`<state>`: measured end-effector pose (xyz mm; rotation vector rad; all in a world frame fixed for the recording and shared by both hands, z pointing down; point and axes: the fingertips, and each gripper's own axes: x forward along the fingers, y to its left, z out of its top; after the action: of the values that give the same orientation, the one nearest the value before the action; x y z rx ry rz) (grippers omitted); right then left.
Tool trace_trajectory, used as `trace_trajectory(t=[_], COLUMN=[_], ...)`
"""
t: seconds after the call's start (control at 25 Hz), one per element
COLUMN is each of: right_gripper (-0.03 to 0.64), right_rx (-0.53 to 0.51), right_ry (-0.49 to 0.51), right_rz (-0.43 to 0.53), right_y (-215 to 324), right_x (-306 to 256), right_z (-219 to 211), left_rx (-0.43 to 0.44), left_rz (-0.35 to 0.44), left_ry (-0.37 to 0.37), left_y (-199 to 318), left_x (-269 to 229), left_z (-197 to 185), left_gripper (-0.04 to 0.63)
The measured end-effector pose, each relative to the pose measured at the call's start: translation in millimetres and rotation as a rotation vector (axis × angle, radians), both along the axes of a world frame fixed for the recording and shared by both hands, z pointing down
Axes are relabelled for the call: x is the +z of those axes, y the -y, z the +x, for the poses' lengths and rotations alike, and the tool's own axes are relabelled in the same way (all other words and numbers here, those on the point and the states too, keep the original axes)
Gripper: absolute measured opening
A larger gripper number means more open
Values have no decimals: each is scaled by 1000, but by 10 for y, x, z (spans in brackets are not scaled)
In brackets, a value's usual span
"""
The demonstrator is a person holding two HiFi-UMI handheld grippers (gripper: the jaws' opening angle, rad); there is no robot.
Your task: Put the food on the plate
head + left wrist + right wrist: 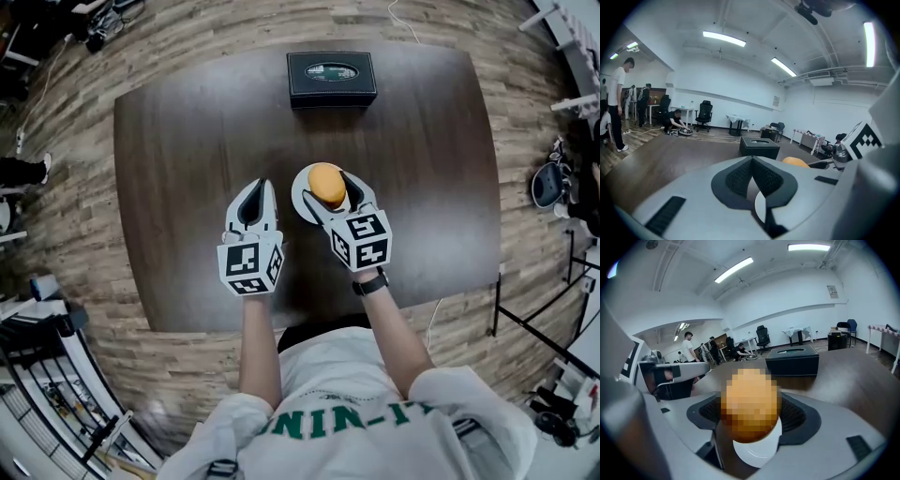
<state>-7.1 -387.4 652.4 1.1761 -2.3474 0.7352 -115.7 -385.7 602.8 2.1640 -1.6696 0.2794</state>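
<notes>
Orange-brown and oval, the food (325, 180) sits clamped between the fingers of my right gripper (330, 191). One dark pad presses on each side, and it is directly over the white plate (298, 191) at the centre of the frame. From the head view its long axis runs up and down the frame, roughly in line with the fingers, pointing away from me toward the black box (331, 79) at the far edge of the bench (187, 169). I cannot tell whether its underside touches the plate.

My left gripper (261, 187) hangs just left of the plate, fingers closed tip to tip with nothing between them.

The head view alone gives me the layout from above: plate, box, both grippers side by side, and the watch (370, 283) on my right wrist. The right gripper view shows the plate's white face beneath the food, through the gap between the fingers, though the food itself is blurred there. The left gripper view catches only the food's rounded top peeking over its own finger, plus a sliver of plate rim through the gap behind the closed tips. It also shows the room beyond, with a person standing (618, 103) at the left edge and an office chair (704, 115) farther back.
</notes>
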Motion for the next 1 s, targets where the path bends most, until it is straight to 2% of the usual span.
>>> trace_trajectory(t=[0.72,1.0], right_gripper=[356,356], right_rx=[-22,-51], right_ry=[-92,-154], right_rz=[-144,-130], right_y=[-42,-58], right_x=[1018,1115], right_z=[-12,-54], left_rx=[2,-31], left_rz=[-83,-78], left_ry=[-2,4], left_y=[55,22], left_x=[562,643], left_z=[27,-42], left_gripper=[11,11])
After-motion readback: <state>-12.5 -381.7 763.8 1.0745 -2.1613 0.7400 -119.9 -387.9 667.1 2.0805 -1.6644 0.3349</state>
